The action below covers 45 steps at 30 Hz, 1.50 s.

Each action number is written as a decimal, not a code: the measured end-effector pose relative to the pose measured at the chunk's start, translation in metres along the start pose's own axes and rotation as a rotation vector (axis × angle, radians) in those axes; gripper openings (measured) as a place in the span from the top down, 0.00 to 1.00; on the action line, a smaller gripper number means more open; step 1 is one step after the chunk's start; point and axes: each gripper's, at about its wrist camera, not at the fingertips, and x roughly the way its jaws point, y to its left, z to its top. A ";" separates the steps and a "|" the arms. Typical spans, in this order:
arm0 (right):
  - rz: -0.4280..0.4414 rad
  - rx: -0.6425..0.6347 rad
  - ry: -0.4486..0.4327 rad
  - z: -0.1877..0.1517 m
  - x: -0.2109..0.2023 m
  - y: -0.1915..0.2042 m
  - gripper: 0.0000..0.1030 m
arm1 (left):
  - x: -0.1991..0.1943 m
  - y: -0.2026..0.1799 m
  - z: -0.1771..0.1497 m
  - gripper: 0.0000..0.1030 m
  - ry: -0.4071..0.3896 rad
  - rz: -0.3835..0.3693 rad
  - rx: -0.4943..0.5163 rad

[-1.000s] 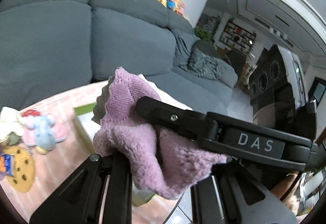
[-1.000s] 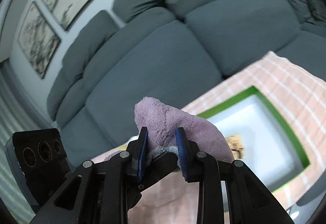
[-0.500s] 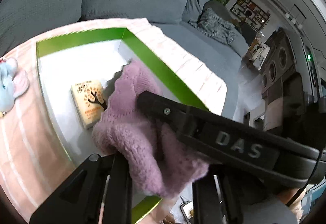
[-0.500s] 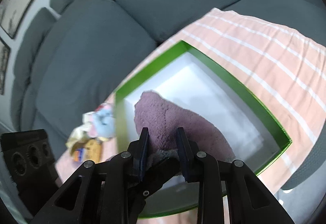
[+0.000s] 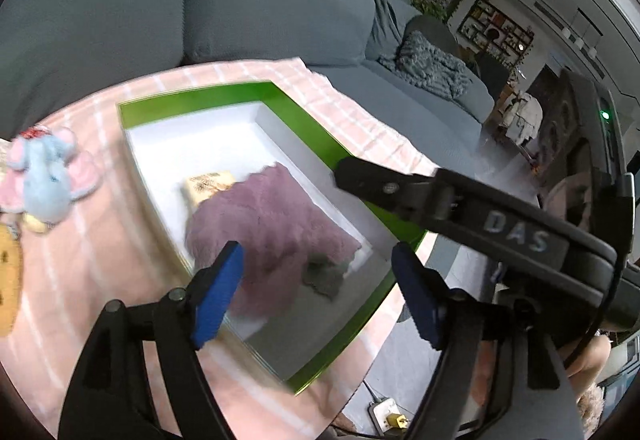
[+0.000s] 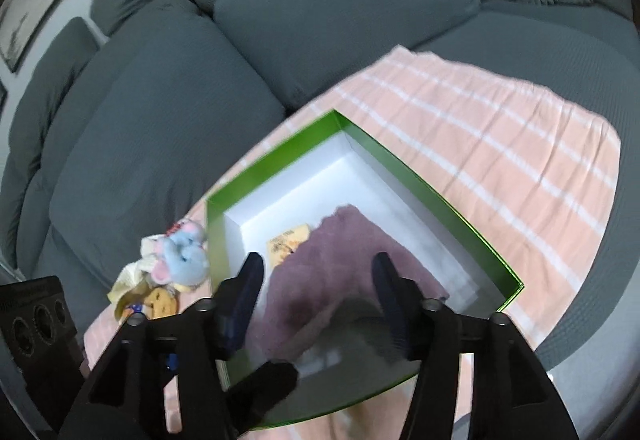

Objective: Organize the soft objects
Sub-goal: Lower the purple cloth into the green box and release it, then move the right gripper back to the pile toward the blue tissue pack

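A purple fluffy towel lies crumpled inside the green-rimmed box, whose inside is white, and partly covers a small yellow card. My left gripper hangs just above the towel's near edge. Its jaws are opening and the blue pads stand apart from the cloth. In the right wrist view the same towel rests in the box below my right gripper. Its jaws are opening too, with nothing pressed between them.
The box sits on a pink striped cloth in front of a grey sofa. Left of the box lie a blue-and-pink plush elephant and a cookie-shaped toy. A black side bar of the other gripper crosses the box's right corner.
Both grippers came down over the box and their jaws spread. The purple towel, gripped by both before, has left them and now lies in the box.
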 end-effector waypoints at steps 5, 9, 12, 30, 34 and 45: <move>-0.008 -0.072 -0.056 0.000 -0.020 0.029 0.29 | -0.033 0.014 -0.001 0.18 -0.065 0.038 -0.008; 0.001 -0.119 -0.097 -0.001 -0.029 0.052 0.19 | -0.065 0.029 -0.003 0.13 -0.125 0.074 -0.032; -0.001 -0.170 -0.125 -0.003 -0.032 0.073 0.16 | -0.088 0.044 -0.009 0.10 -0.158 0.127 -0.048; 0.086 -0.413 0.000 -0.059 0.027 0.202 0.14 | -0.194 0.201 -0.122 0.09 -0.307 0.544 -0.394; 0.113 -0.450 0.080 -0.077 0.055 0.227 0.14 | -0.192 0.235 -0.142 0.09 -0.329 0.548 -0.512; 0.201 -0.401 0.372 -0.111 0.159 0.306 0.14 | -0.189 0.257 -0.148 0.09 -0.306 0.671 -0.585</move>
